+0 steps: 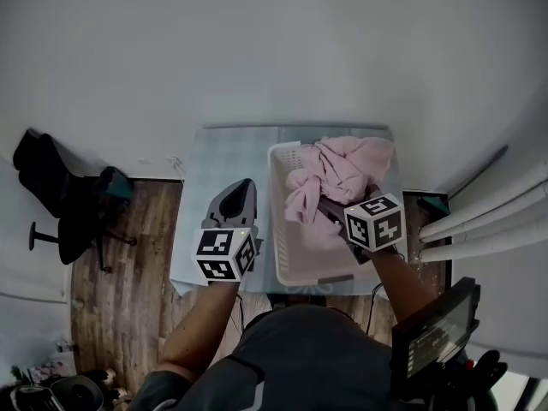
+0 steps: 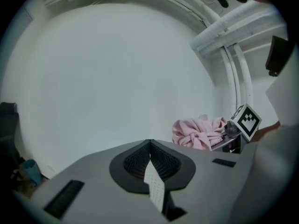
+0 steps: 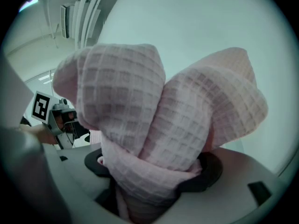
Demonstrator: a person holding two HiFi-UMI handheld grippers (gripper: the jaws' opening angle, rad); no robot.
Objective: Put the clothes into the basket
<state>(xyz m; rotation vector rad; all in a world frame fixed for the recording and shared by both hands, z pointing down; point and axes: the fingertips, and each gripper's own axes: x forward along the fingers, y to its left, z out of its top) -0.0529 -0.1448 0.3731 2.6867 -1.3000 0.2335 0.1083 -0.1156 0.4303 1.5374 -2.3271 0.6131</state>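
One pink cloth (image 1: 342, 171) sits clamped in the wide-set fingers of the right gripper (image 1: 325, 204), over the basket (image 1: 276, 221) by the surface (image 1: 214, 157) right edge. Left gripper (image 1: 242, 191) fingers closed, empty. Likely the placing step; next: lower, let go.

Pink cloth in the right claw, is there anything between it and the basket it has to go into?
Nothing visible does. The right claw holds the pink cloth bunched right above the white basket, whose open top shows no cover. The left claw is shut and off to the side over the table.
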